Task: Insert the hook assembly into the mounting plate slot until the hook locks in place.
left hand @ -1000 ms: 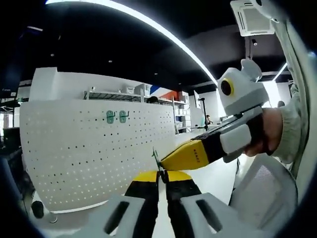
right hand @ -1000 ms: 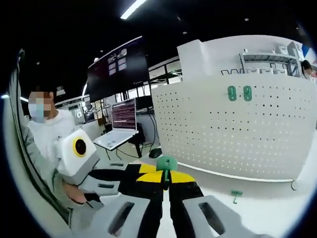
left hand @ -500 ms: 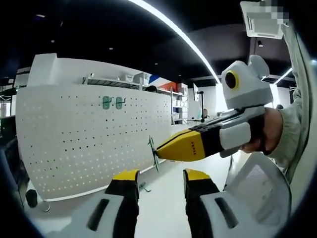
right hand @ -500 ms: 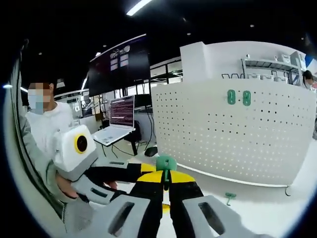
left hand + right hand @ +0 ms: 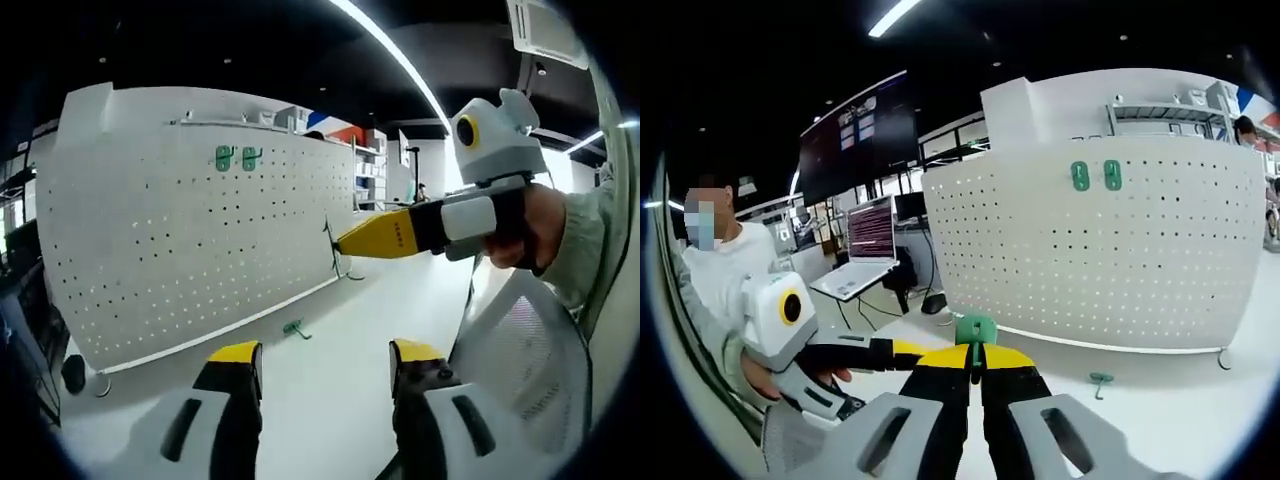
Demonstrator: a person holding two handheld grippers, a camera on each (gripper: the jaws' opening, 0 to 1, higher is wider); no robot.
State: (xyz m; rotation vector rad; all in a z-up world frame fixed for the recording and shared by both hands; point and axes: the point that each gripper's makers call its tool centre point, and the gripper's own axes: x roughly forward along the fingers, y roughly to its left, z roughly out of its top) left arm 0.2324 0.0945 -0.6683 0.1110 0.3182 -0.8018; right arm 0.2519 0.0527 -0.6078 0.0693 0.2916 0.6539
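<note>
My right gripper is shut on a green hook that stands up from its yellow tips. In the left gripper view this same gripper reaches in from the right, with the thin hook at its tip, near the white pegboard plate. My left gripper is open, with nothing between its jaws, and sits below and short of the hook. Two green hooks hang side by side high on the pegboard plate. A loose green hook lies on the white table at the plate's foot.
The left gripper comes in low from the left, held by a person in a white top. A laptop and a dark screen stand behind. A black round object sits by the plate's left end. A white mesh chair back rises at the right.
My left gripper went from shut at the hook to wide open and drew back. The right gripper kept the hook and carried it up toward the pegboard.
</note>
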